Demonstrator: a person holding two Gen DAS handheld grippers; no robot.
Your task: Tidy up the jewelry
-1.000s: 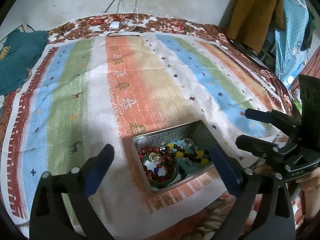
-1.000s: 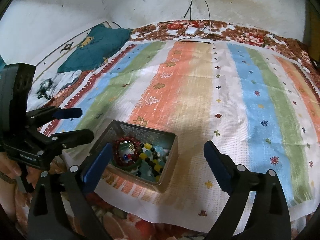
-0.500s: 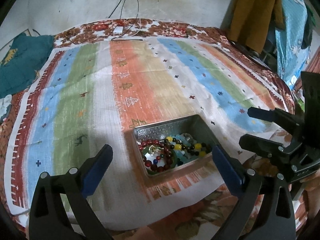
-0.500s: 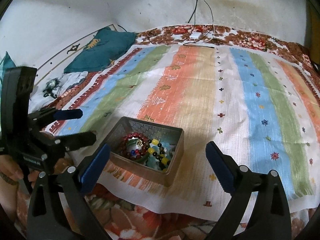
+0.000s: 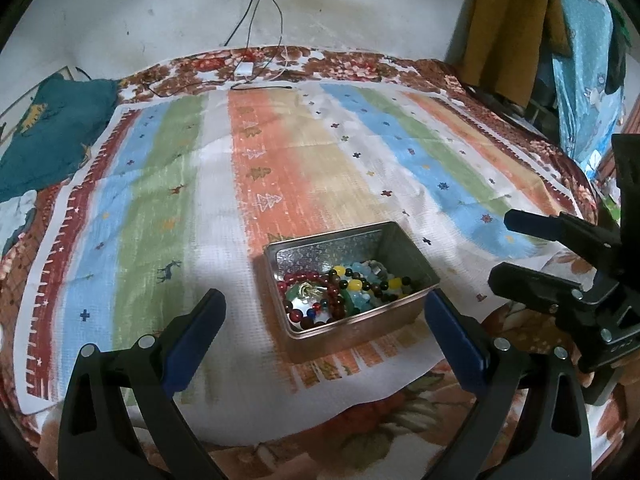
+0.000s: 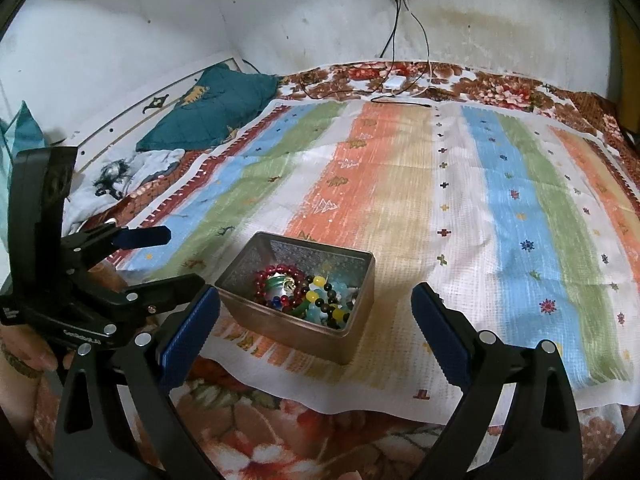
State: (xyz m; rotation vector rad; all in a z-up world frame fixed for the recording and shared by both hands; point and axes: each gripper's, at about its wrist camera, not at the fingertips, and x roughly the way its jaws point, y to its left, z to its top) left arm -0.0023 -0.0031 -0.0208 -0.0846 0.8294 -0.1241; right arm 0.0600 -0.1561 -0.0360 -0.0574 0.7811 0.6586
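A rectangular silver metal tin [image 5: 394, 240] with an embossed inner wall stands on a striped woven cloth [image 5: 280, 168] spread over a floral bed cover [image 6: 280, 420], near the cloth's front edge. Inside lie a dark red round-bead bracelet [image 5: 298, 312], a smooth green bangle [image 6: 306, 307] and yellow, pale blue and dark beads [image 5: 360, 286] in a heap.

The left tongs [image 5: 323, 334] hang above the tin, spread wide and empty. The right tongs [image 6: 316, 332] are also spread wide, the tin between their 2 blue pads [image 6: 436, 332]. Only the right view shows the left tongs from the side [image 6: 156, 258], beside the tin.
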